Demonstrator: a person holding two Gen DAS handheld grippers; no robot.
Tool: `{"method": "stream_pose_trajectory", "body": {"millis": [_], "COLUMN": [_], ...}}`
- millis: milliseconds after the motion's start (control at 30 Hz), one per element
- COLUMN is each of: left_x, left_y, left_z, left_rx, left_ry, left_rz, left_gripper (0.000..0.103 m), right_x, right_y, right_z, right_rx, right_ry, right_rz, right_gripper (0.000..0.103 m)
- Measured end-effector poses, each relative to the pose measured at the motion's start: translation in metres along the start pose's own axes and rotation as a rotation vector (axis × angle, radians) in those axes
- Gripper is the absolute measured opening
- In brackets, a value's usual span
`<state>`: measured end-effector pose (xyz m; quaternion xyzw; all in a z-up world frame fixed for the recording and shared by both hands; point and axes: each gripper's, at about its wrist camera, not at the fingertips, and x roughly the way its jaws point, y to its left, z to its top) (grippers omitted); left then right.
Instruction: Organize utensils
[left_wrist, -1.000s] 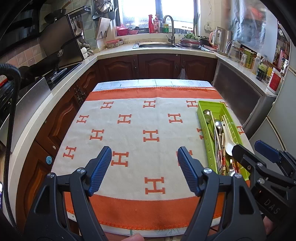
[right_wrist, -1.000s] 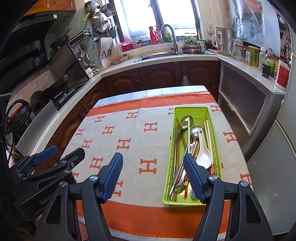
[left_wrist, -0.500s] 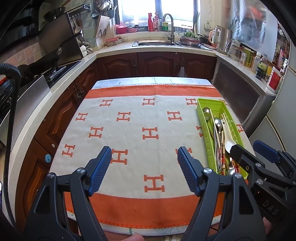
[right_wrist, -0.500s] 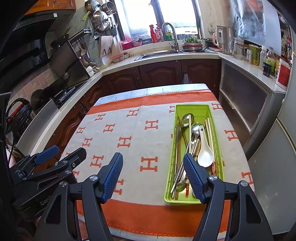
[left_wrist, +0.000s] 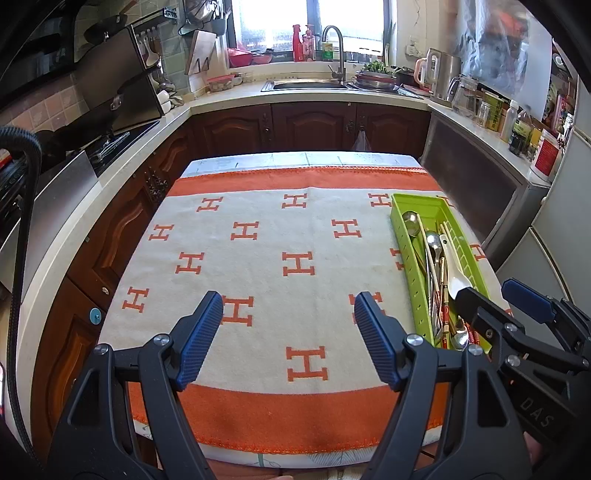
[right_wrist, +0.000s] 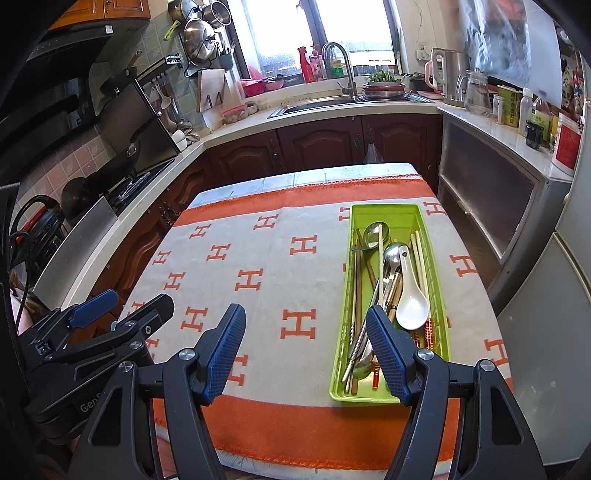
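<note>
Right wrist view: green tray (right_wrist: 384, 216) lengthwise away from camera.

"DAS" on right gripper (left_wrist: 506, 295)

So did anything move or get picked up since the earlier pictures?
No, nothing visibly changed. The left gripper and right gripper hang open and empty above the blanket, just as before. The spoons and chopsticks lie piled in the green tray in the same spots, with the white spoon on top.
</note>
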<state>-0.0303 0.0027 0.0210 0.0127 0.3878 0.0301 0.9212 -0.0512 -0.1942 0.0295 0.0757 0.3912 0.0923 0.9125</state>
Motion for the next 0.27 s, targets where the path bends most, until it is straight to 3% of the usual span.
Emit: {"method": "stream_pose_trajectory", "body": {"millis": [267], "left_x": [0.0001], "left_y": [-0.0002], "left_z": [-0.0008], "left_rx": [-0.002], "left_ry": [0.001], "left_rz": [-0.001], "left_gripper": [0.071], "right_x": [0.0051], "right_y": [0.0021], "right_z": [-0.0042], "right_rx": [-0.001], "right_ry": [0.008], "right_rz": [0.000], "right_gripper": [0.069]}}
